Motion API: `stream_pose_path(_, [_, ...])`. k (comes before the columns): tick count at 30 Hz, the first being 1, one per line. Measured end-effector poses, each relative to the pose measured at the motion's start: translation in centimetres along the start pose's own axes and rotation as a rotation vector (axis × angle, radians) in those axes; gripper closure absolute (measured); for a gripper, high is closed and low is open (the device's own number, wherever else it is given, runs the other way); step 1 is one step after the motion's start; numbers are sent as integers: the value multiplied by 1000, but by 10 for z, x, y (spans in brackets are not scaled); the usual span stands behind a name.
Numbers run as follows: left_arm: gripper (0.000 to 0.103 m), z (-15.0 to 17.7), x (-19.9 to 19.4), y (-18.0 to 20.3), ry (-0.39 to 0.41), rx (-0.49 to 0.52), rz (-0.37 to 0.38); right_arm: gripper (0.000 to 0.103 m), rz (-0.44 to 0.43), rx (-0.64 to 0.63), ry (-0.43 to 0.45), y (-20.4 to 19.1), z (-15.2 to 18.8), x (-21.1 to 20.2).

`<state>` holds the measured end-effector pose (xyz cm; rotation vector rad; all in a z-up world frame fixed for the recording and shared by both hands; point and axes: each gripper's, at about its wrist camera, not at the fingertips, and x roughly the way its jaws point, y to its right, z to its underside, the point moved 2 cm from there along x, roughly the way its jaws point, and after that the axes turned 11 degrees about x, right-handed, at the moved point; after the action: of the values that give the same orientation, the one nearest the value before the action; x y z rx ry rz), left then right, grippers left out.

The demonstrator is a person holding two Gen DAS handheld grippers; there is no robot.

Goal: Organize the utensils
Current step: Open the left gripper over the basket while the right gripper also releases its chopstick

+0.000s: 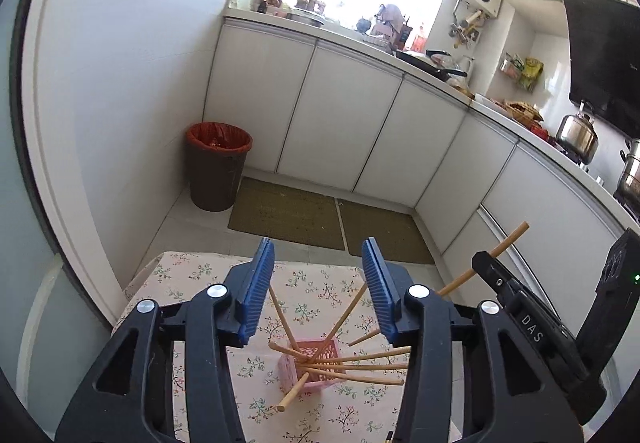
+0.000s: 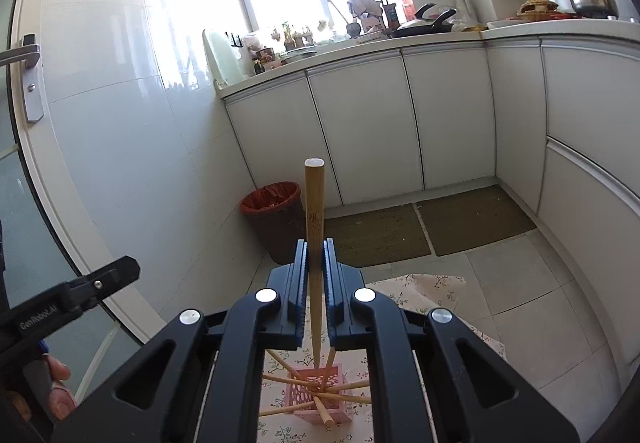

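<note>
A pink perforated basket (image 1: 310, 369) stands on the floral tablecloth (image 1: 192, 283), with several wooden chopsticks (image 1: 372, 366) fanned out of it. My left gripper (image 1: 319, 285) is open and empty above the basket. My right gripper (image 2: 316, 279) is shut on one wooden chopstick (image 2: 314, 211), held upright with its thin tip pointing down over the basket (image 2: 316, 399). In the left wrist view the right gripper (image 1: 486, 265) shows at the right with that chopstick (image 1: 510, 241) sticking out of it.
A brown bin with a red liner (image 1: 218, 167) stands in the corner by two floor mats (image 1: 286, 213). White cabinets (image 1: 332, 115) under a cluttered counter run along the back and right. A door with a handle (image 2: 30, 57) is at the left.
</note>
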<state>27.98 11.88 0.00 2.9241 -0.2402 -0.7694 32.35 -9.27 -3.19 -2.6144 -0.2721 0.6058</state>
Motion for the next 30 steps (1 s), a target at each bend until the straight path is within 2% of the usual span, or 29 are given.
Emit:
stream_pose_path(5, [53,13,4,-10,-38,-18,-9,95,1,-13,-27,-4,18,15])
stream_pose_path(10, [53,27,7,-16,-71,-25,-26,87,29,-39,-73,-3,35,26])
stream_pose_path(15, [53,20,-6,-2,-48,14,-43,86,38,-55,-1,-7,15,-5])
stream_pose_path(18, [48,19,-15,10,-35,36,-65,86,54,-71,26,-8,9,-28])
stream_pose_path(23, [38,21,-32,34,-25,78,-77,68,88,-92,59,-3,8,-62])
stream_pose_path(30, [31,29,-56,53,-18,115,-92,57,80,-47,48,16,12,-104])
